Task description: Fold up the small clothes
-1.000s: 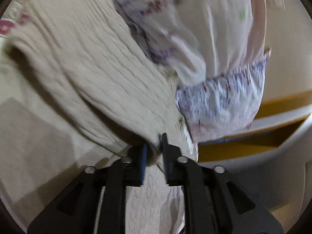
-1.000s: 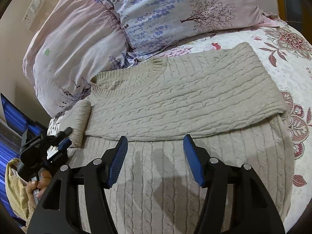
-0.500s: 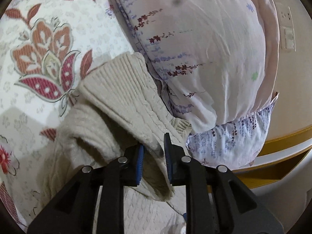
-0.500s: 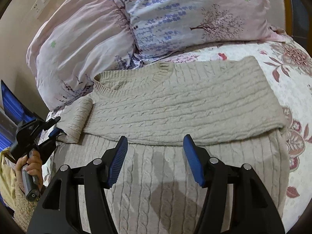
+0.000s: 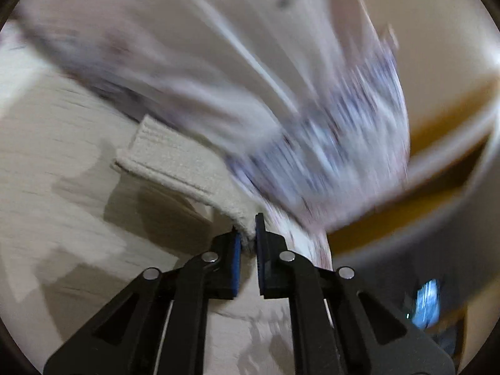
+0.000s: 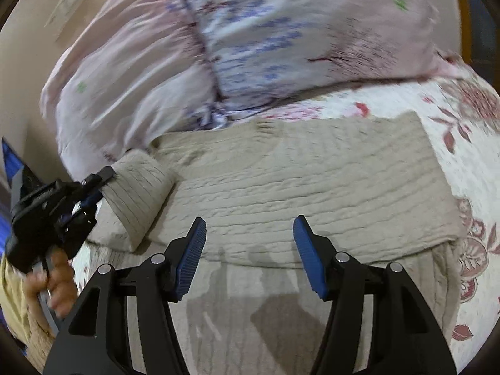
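A beige cable-knit sweater (image 6: 297, 187) lies spread on the bed, its top part folded down over the body. My left gripper (image 5: 247, 237) is shut on the sweater's sleeve (image 5: 175, 162) and holds it over the body of the sweater; in the right wrist view the left gripper (image 6: 90, 187) grips the sleeve (image 6: 140, 193) at the sweater's left side. My right gripper (image 6: 250, 243) is open and empty, hovering above the lower part of the sweater.
Two floral pillows (image 6: 250, 47) lean behind the sweater against the wall. A floral bedsheet (image 6: 468, 162) shows to the right. A wooden bed frame (image 5: 437, 143) is at the right in the left wrist view. Both views are motion-blurred.
My left gripper has carried the sleeve inward, over the sweater's body. My right gripper has stayed open above the sweater, moving slightly closer.
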A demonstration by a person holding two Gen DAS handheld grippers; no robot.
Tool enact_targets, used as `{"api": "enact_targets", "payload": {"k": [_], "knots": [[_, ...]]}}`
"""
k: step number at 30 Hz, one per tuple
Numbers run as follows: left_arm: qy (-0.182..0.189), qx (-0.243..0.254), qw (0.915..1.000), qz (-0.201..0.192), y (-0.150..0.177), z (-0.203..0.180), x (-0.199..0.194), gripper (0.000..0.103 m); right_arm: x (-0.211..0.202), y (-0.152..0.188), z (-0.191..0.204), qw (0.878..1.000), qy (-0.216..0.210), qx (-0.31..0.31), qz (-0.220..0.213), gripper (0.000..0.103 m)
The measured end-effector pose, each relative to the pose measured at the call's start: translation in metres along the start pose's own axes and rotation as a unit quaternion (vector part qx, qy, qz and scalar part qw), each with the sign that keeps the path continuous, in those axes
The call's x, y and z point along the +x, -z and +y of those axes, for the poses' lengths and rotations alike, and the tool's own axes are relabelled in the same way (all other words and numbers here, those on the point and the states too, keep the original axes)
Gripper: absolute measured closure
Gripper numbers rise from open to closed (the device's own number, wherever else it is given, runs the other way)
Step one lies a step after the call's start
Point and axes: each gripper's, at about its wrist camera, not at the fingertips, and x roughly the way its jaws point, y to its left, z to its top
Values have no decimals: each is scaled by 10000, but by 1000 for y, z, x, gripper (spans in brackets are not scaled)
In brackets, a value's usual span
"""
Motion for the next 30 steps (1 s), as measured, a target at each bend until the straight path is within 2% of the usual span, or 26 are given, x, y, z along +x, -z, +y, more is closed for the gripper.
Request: {"api": "enact_targets", "payload": {"k": [1,2,3,4,5,7,10,11,12,13,16,18,20,25,26,27,30], "knots": [[109,253,9989,376,6,-10,16,88,2,-3,-7,9999,-10,121,12,42],[179,419,9966,680,10,-17,26,73,3,-4,-12,9997,-53,235,33,42],[254,611,9927,1006,19,-24,35,65,4,-6,-15,9994,-95,322,62,42],[326,734,9901,1153,24,-28,38,53,6,-8,-21,9986,-195,467,121,42],[394,856,9879,1231,28,-30,34,45,6,-9,-24,9980,-280,552,161,42],[327,831,9891,1171,25,-24,22,38,9,-14,-28,9961,-442,710,265,42],[30,433,9951,891,11,6,-11,36,18,-21,-30,9919,-738,903,495,42],[-17,405,9981,469,8,16,-21,36,21,-22,-30,9906,-782,979,548,45],[-246,342,9986,325,6,27,-34,36,25,-24,-32,9892,-759,1092,611,47],[-425,314,9984,218,6,35,-45,36,29,-25,-35,9882,-610,1231,684,55],[-851,296,9959,-63,10,58,-78,36,22,-24,-46,9873,-299,1500,426,57],[-1153,343,9926,-161,10,68,-90,35,23,-21,-46,9884,-241,1431,459,57],[-1338,333,9902,-202,9,76,-97,34,29,-17,-44,9880,-337,1380,613,67],[-1319,133,9911,-140,8,89,-98,34,40,-12,-22,9923,-453,899,727,93],[-1302,129,9913,-160,9,90,-100,34,40,-13,-17,9943,-369,743,675,94],[-1287,129,9915,-173,9,88,-99,33,34,-15,-10,9973,-255,533,424,94],[-1264,144,9916,-230,10,85,-100,30,1,-26,-3,9983,-265,286,-439,94]]}}
